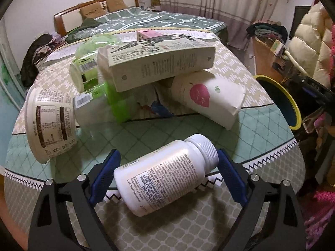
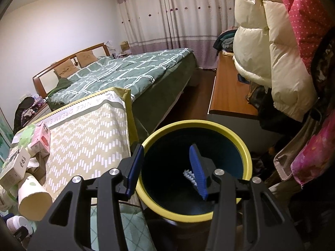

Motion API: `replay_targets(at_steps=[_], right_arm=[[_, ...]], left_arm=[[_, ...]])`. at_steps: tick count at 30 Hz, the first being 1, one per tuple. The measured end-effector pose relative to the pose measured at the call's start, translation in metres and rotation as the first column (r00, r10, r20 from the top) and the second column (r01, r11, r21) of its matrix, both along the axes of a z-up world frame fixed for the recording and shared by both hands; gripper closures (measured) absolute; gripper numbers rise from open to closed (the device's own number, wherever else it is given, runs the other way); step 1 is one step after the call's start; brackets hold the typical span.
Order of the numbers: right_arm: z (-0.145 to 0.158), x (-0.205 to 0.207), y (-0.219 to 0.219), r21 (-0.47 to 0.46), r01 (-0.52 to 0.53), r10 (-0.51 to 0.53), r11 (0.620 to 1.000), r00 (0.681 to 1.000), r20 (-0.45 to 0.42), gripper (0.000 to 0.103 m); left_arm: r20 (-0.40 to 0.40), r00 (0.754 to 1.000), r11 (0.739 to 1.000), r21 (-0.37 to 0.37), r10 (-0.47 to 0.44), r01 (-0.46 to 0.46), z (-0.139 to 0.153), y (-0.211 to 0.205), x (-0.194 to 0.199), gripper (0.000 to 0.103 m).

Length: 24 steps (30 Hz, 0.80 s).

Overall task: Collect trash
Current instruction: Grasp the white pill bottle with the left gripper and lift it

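Though lying, bottle [image 1: 165, 173] cap up-right

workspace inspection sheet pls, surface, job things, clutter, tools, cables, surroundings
surface: patterned cloth over the table.
job's things: white pill bottle lying on its side; yellow-rimmed bin beside the table, small white item inside.
clutter: long carton atop strawberry cup, green-lidded jars, tub, pink box.
grippers: left tool open around the bottle, pads not pressing; right tool open over the bin, empty.
cables: nothing seen.
surroundings: bed, curtains, hanging jackets.
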State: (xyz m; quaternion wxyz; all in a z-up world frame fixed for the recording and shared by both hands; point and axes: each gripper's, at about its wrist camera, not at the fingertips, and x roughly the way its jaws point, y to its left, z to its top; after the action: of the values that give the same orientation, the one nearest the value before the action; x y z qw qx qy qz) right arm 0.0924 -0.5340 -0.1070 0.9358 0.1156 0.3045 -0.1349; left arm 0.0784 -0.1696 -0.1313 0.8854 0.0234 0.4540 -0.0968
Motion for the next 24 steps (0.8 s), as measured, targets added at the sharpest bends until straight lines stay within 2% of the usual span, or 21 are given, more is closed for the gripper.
replay_targets(at_steps=[5,13,18,24], right_arm=[[0.002,-0.003,-0.002,0.002,0.0,0.0,1.0,1.0,0.005,0.059],[0.009,-0.014,-0.007,-0.008,0.019,-0.019,1.0,1.0,0.025,0.059],[0.013,-0.031,-0.011,-0.025,0.035,-0.035,0.999,0.999,0.032,0.059],[0.018,-0.066,-0.03,-0.038,0.103,-0.1,0.994,0.993,0.059,0.059]], left_arm=[[0.008,0.999,0.999,-0.009,-0.048,0.048,0.002,-0.004,-0.004,0.013],[0.066,0.985,0.987,-0.021,-0.157,0.159,0.037,-0.029,-0.009,0.013],[0.131,0.951,0.957,-0.031,-0.281,0.288,0.069,-0.073,-0.003,0.012],[0.177,0.901,0.912,-0.04,-0.396,0.408,0.09,-0.144,0.016,0.012]])
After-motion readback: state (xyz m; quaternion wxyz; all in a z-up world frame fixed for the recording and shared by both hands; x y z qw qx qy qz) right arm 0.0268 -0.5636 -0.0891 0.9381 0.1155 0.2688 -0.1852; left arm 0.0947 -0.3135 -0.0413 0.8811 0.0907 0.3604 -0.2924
